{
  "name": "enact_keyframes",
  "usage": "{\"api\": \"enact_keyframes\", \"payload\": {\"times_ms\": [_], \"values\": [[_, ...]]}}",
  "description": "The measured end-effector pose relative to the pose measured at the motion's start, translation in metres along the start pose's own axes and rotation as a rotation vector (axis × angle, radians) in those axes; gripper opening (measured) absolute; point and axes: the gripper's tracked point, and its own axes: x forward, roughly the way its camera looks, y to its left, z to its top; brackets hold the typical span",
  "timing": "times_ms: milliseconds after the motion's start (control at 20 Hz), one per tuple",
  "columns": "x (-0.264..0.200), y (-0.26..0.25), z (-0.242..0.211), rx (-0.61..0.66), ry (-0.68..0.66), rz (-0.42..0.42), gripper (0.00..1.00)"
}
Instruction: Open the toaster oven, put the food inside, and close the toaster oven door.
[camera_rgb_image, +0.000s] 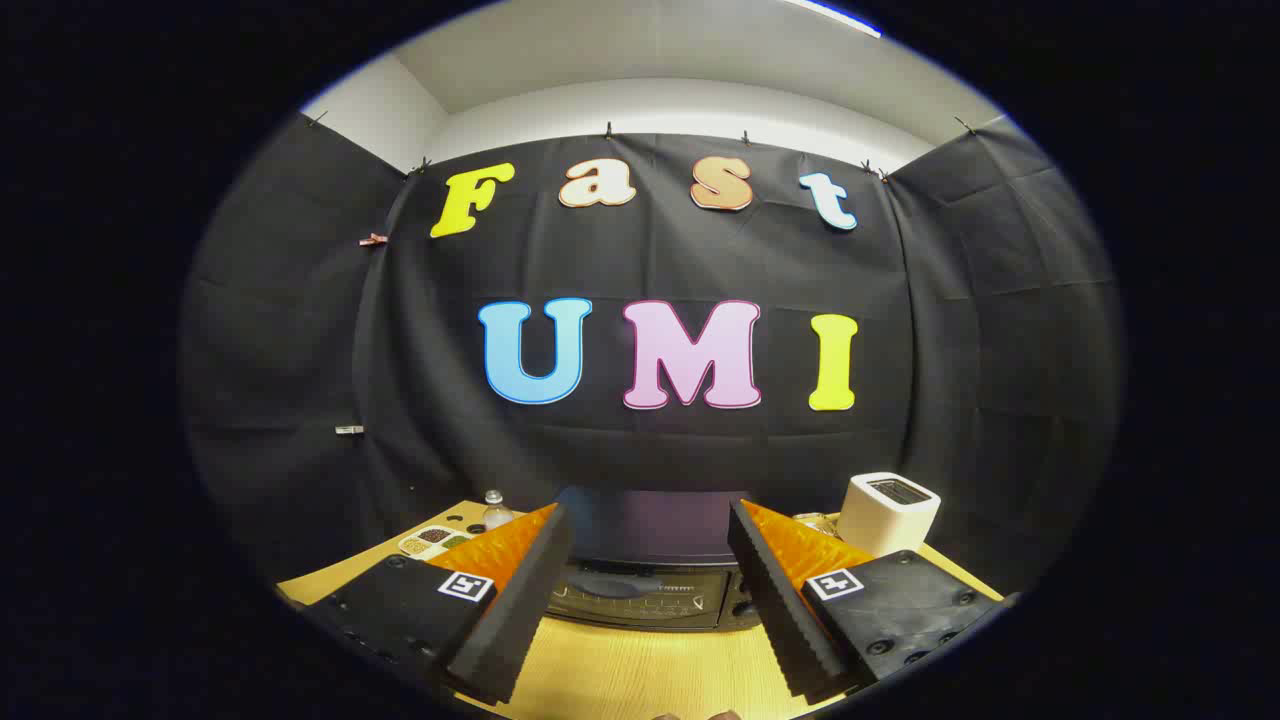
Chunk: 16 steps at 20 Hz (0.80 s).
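The black toaster oven (648, 565) stands on the wooden table (640, 670) just beyond my fingers, its glass door shut and facing me. My gripper (650, 530) is open, raised above the table and tilted up, with nothing between its two black ridged fingers (520, 610). The oven shows in the gap between them. I cannot see the food clearly from here.
A white slot toaster (888, 512) stands to the right of the oven, with a glass item (815, 522) beside it. To the left sit a small divided tray (432, 541) and a clear bottle (496, 510). Black cloth walls close the booth behind.
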Motion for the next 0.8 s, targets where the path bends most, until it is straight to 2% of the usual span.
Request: {"api": "enact_keyframes", "payload": {"times_ms": [500,800], "values": [[-0.013,-0.017,0.004,-0.009,-0.002,-0.056,0.97],[-0.015,-0.016,0.002,-0.016,0.002,-0.053,0.97]]}}
